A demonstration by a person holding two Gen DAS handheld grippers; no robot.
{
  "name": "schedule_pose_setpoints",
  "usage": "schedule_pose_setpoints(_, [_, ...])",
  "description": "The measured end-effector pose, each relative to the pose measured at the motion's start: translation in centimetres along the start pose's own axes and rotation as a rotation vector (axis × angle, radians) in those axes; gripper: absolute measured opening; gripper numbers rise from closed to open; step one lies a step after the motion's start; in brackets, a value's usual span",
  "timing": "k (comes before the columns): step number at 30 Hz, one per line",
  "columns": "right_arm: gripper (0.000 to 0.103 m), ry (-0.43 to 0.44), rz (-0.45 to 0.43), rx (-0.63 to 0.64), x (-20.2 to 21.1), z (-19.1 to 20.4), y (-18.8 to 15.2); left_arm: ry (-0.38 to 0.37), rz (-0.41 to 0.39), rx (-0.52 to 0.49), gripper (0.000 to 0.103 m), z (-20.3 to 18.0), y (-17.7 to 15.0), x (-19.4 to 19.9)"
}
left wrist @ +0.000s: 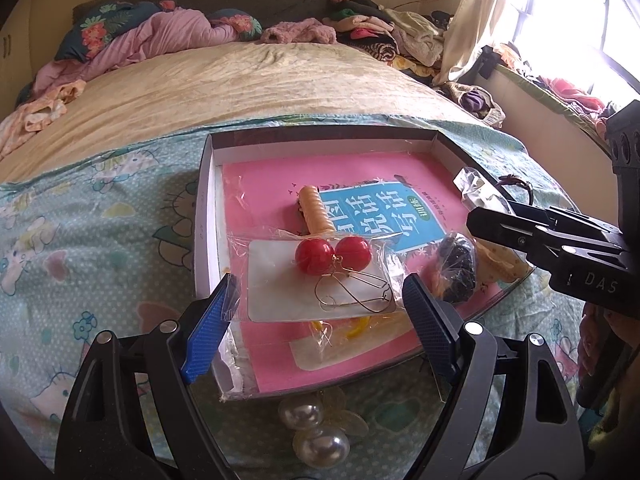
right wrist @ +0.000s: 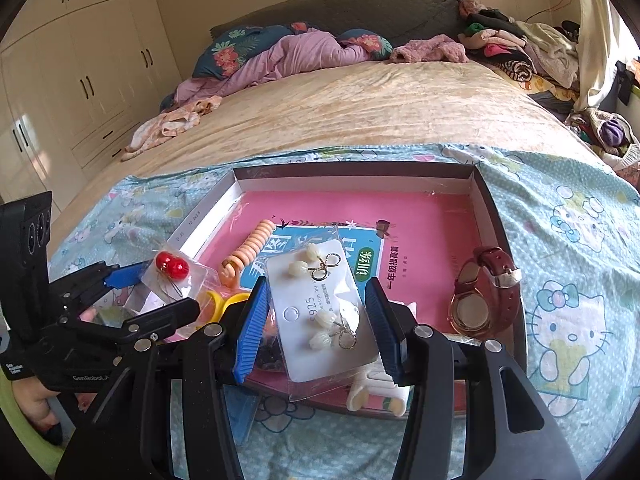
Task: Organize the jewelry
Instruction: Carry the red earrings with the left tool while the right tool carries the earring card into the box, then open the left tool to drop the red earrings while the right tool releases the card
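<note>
"S925" on white earring card [right wrist: 326, 312], "DAS" on right tongs [left wrist: 486, 222], "GenRobot" on left tongs [right wrist: 156, 292], "训练" on pink book [right wrist: 424, 240]

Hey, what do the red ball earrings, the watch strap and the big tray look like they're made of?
Red ball earrings: likely glossy plastic, judging by the bright highlights, on thin gold-coloured wire hooks.
Watch strap: dark red leather or imitation, with a slight sheen and a metal buckle.
Tray: apparently cardboard, with thin folded walls, white inside and dark outside.

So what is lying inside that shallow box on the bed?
In the box: a pink book, red ball earrings, white flower earrings on a card, a spiral hair tie and a watch. The book hides the box's floor.
</note>
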State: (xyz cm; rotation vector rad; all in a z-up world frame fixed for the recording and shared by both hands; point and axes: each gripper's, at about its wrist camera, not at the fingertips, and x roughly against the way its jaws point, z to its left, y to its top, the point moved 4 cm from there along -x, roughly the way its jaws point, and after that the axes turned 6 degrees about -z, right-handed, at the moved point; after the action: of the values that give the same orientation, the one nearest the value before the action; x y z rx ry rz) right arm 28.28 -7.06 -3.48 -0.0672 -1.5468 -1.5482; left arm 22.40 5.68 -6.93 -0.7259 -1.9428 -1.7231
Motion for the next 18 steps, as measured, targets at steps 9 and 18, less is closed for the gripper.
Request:
schedule_pose_setpoints(9, [0.050, 0.008, 0.021, -0.026, -0.5, -0.3, -0.3, 0.000, 0.015, -0.008, 0.076, -0.4, -0.4, -0.5])
schedule_pose_setpoints(18, [0.075, 0.020, -0.040, -0.067, 2.8, -0.2, -0.5, 0.011, 0.005, -0.019, 0.088, -0.3, -0.4, 1.0])
